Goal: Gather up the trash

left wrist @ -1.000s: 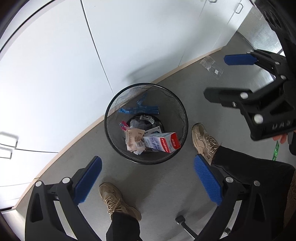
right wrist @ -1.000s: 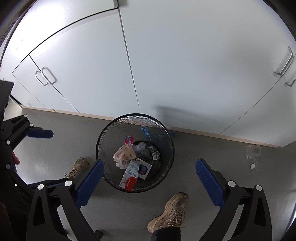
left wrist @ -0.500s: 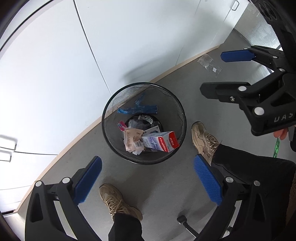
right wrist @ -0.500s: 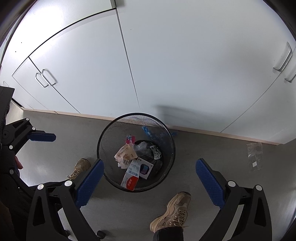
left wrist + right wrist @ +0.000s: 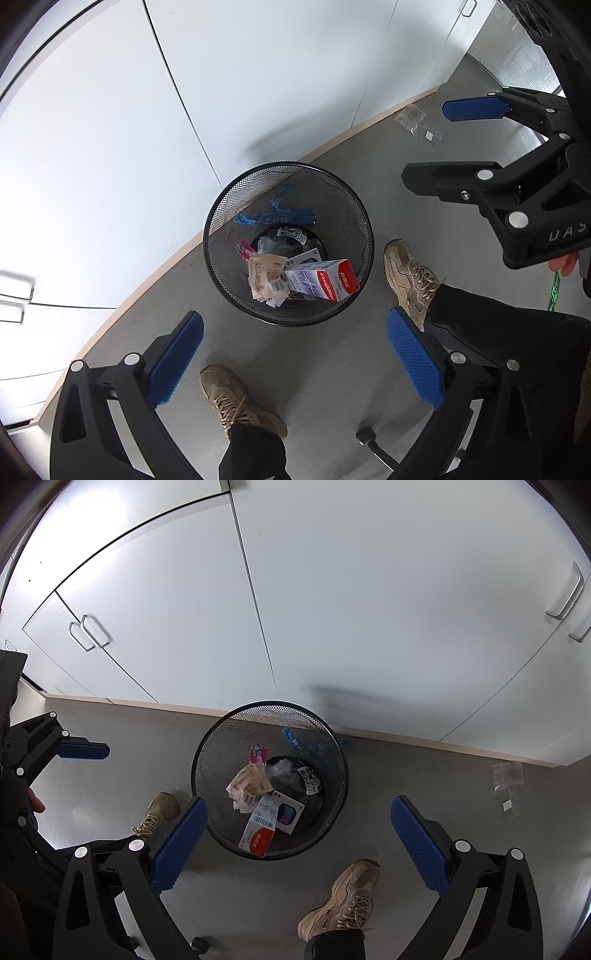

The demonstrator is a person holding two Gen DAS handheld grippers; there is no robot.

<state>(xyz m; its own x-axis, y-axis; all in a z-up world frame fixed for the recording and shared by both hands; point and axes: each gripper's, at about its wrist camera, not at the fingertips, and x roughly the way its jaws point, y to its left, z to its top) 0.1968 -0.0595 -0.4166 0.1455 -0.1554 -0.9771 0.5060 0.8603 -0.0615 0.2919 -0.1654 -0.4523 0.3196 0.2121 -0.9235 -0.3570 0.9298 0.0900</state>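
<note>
My left claw (image 5: 291, 363) and right claw (image 5: 295, 840) both hang with their blue pads spread apart and nothing between them, each just above the round black wire-mesh bin (image 5: 364, 236) on the grey floor (image 5: 325, 373). Ahead of my left claw, a red-and-white toothpaste carton (image 5: 320, 283) lies in that bin over crumpled receipts (image 5: 266, 276); a clear plastic wrapper (image 5: 508, 790) lies on the floor well off to my right claw's right

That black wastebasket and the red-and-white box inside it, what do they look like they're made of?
The wastebasket looks like black-coated wire mesh: the floor shows through its fine grid wall. The toothpaste box appears to be printed cardboard with a slight sheen, given its crisp folded edges and flat panels, though a coated paper is possible.
</note>
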